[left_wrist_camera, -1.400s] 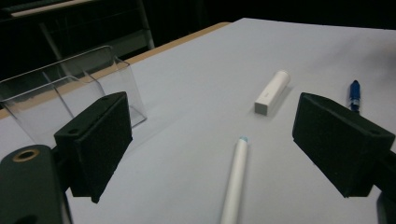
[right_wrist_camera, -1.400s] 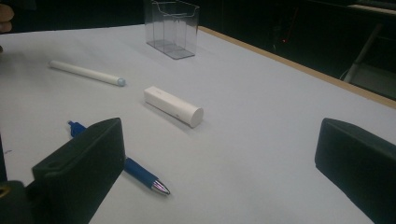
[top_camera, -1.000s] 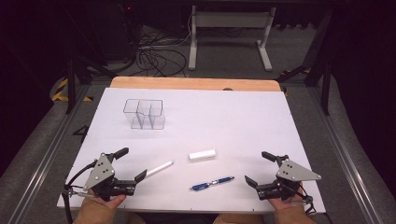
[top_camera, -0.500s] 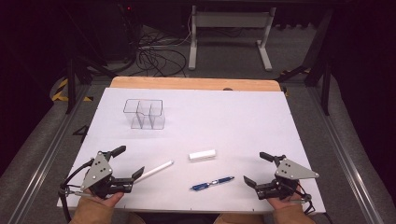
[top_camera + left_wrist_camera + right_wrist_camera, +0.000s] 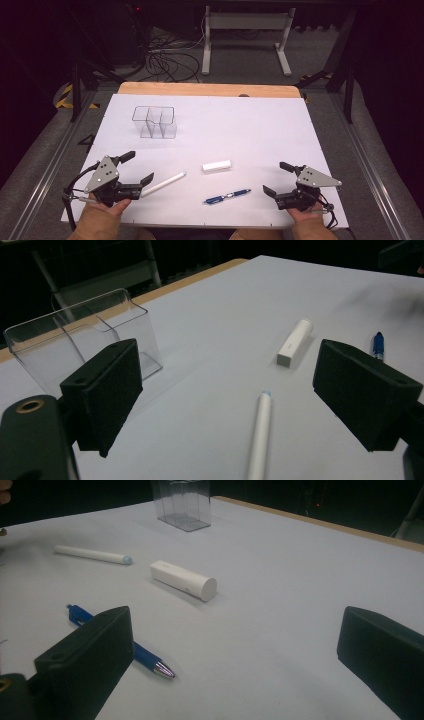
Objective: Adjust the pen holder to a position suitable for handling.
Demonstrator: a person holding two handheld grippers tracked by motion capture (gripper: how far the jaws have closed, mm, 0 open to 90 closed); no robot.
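Note:
A clear plastic organiser (image 5: 155, 121) with compartments stands at the table's far left (image 5: 82, 342) (image 5: 182, 502). A white pen (image 5: 163, 183) (image 5: 260, 435) (image 5: 92, 554) lies just right of my left gripper (image 5: 131, 168), which is open and holds nothing. A short white cap-like cylinder (image 5: 217, 166) (image 5: 295, 341) (image 5: 183, 580) lies mid-table. A blue pen (image 5: 227, 196) (image 5: 378, 345) (image 5: 120, 642) lies near the front edge, left of my open right gripper (image 5: 276, 178).
The white table sheet (image 5: 240, 125) has a wooden strip (image 5: 210, 89) along its far edge. Beyond it are cables (image 5: 165, 62) and a metal stand (image 5: 245, 35) on the dark floor. Metal rails (image 5: 370, 165) run along both sides.
My left gripper has slid slightly back and left, away from the white pen. The right gripper has barely shifted. The objects lie where they were.

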